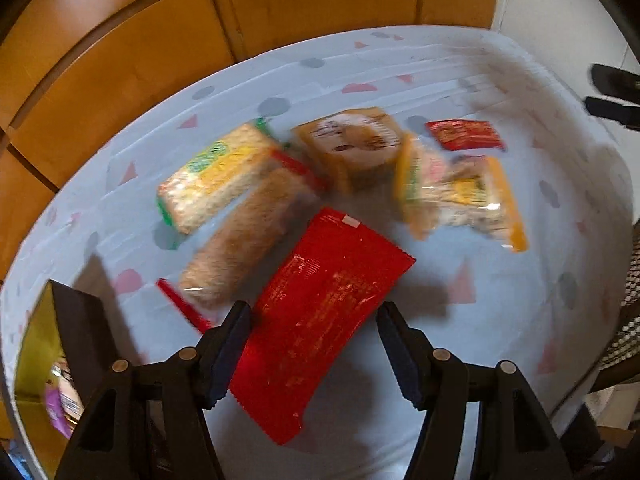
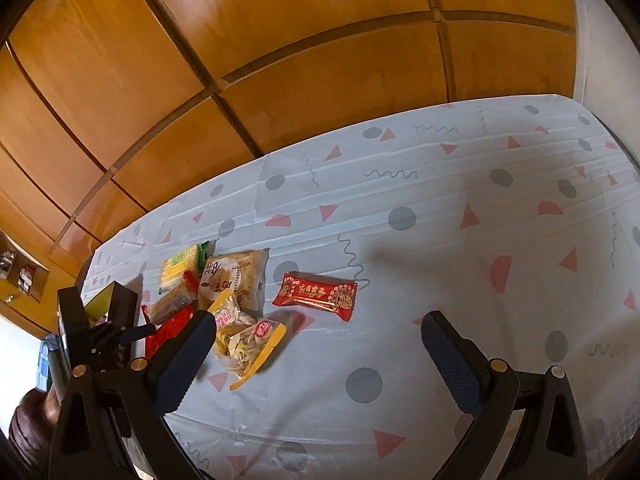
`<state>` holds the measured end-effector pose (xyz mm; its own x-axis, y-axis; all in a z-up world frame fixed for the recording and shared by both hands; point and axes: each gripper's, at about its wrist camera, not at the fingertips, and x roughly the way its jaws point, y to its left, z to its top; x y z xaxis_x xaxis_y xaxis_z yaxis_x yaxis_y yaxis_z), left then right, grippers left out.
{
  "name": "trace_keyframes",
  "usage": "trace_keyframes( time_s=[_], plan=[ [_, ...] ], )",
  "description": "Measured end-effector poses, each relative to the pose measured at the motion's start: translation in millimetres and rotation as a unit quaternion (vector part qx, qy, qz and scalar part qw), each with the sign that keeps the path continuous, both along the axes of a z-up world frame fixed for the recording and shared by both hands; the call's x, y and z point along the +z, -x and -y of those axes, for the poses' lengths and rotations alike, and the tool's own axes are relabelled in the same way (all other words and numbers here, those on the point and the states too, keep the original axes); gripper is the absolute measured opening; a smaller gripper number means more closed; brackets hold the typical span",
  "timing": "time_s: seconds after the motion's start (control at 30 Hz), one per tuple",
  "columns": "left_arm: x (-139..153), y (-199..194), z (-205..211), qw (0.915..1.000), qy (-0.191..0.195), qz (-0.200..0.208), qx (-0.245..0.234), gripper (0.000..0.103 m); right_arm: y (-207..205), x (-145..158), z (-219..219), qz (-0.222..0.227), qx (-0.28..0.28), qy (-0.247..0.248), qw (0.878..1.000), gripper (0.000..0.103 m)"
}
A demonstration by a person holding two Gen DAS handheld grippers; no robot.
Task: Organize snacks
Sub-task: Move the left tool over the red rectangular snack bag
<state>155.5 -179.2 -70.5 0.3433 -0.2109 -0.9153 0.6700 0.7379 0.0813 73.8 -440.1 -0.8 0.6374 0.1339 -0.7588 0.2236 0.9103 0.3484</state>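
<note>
Jaws of the left gripper (image 1: 314, 354) gape around a red packet (image 1: 320, 312); the right gripper (image 2: 316, 338) spreads wide, empty.

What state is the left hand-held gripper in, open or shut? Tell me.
Open. The left hand-held gripper has its jaws spread to either side of the large red packet, with a gap showing beside the right pad.

Your left gripper (image 1: 314, 354) hangs over the patterned tablecloth (image 1: 500, 300) with its jaws spread, the large red packet (image 1: 320, 320) lying between them, blurred, whether touching I cannot tell; beyond it lie a brown biscuit pack (image 1: 244, 236) and a yellow-green cracker pack (image 1: 216, 176) side by side; a tan pastry packet (image 1: 352, 140), an orange-edged clear bag (image 1: 460, 196) and a small red packet (image 1: 464, 134) sit farther right; a dark box (image 1: 76, 328) stands at your left; wooden panelling (image 1: 140, 48) rises behind.
</note>
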Motion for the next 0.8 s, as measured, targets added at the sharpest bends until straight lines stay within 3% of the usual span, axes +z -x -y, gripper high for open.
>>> trace_keyframes(
  time_s=[0.13,0.2,0.37,0.6,0.8],
  plan=[
    [8,18,-4,0.9992,0.038,-0.016,0.002,0.054,0,0,-1,0.000,0.004,0.005,1.000,0.103],
    [12,25,-8,0.9977,0.062,-0.026,0.008,0.053,0,0,-1,-0.002,0.003,0.005,1.000,0.103],
    [5,22,5,0.9998,0.018,-0.004,0.002,0.053,-1,-3,0,-0.010,0.001,0.008,1.000,0.103],
    [-1,11,6,0.9999,0.013,-0.010,-0.002,0.054,-2,-6,0,-0.021,-0.004,0.015,1.000,0.103],
    [-6,5,10,0.9994,0.032,-0.010,0.012,0.054,-4,-8,0,-0.028,-0.003,0.018,0.999,0.103]
  ],
)
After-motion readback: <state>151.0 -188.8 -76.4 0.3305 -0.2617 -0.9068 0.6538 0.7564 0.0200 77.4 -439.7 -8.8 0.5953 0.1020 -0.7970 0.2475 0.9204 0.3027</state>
